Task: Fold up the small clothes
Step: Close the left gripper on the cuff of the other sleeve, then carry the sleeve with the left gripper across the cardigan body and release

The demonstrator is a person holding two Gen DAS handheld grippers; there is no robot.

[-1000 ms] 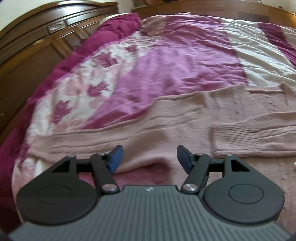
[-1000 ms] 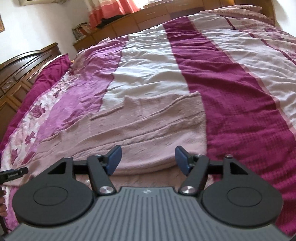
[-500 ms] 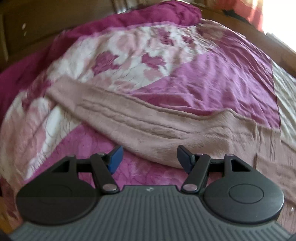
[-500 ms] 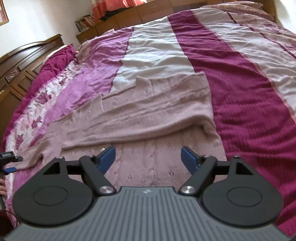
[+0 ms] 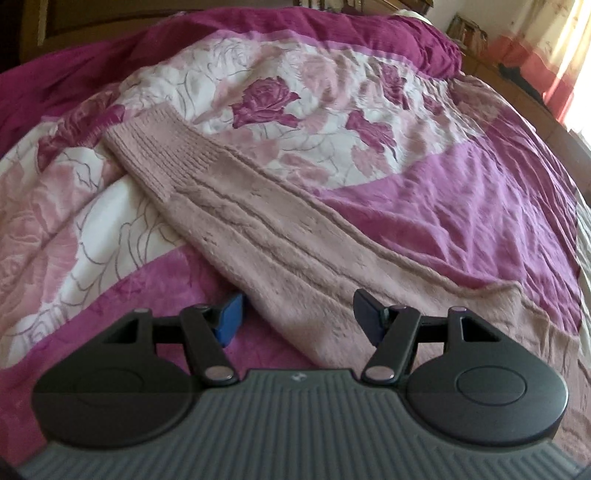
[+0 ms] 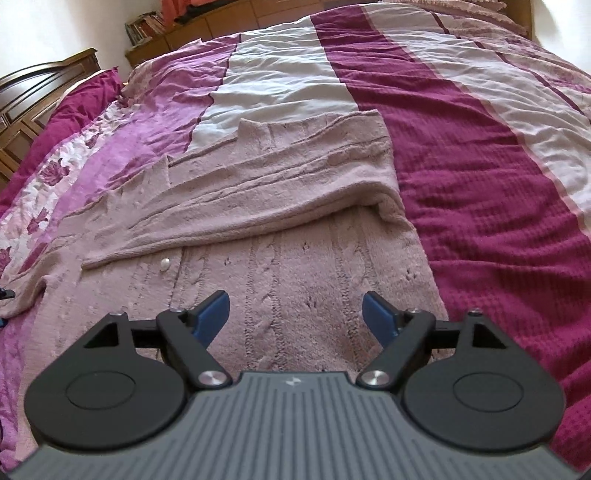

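Note:
A pale pink knitted cardigan lies spread on the bed. In the left wrist view one sleeve (image 5: 258,225) runs from its ribbed cuff (image 5: 159,155) at upper left down to my left gripper (image 5: 299,314), which is open and empty just above the sleeve's near end. In the right wrist view the cardigan's body (image 6: 295,280) lies flat, with one part folded over it (image 6: 258,188) and a small white button (image 6: 165,263). My right gripper (image 6: 295,314) is open and empty above the body.
The bed cover has magenta, pink, white and rose-print stripes (image 5: 266,96) (image 6: 480,184). A dark wooden headboard (image 6: 33,85) and low wooden shelving (image 6: 192,29) stand beyond the bed. A curtained window (image 5: 554,55) is at the far right.
My left gripper has swung left, from the cardigan's body along the sleeve toward the cuff. My right gripper has moved closer over the cardigan's body. Both stay open.

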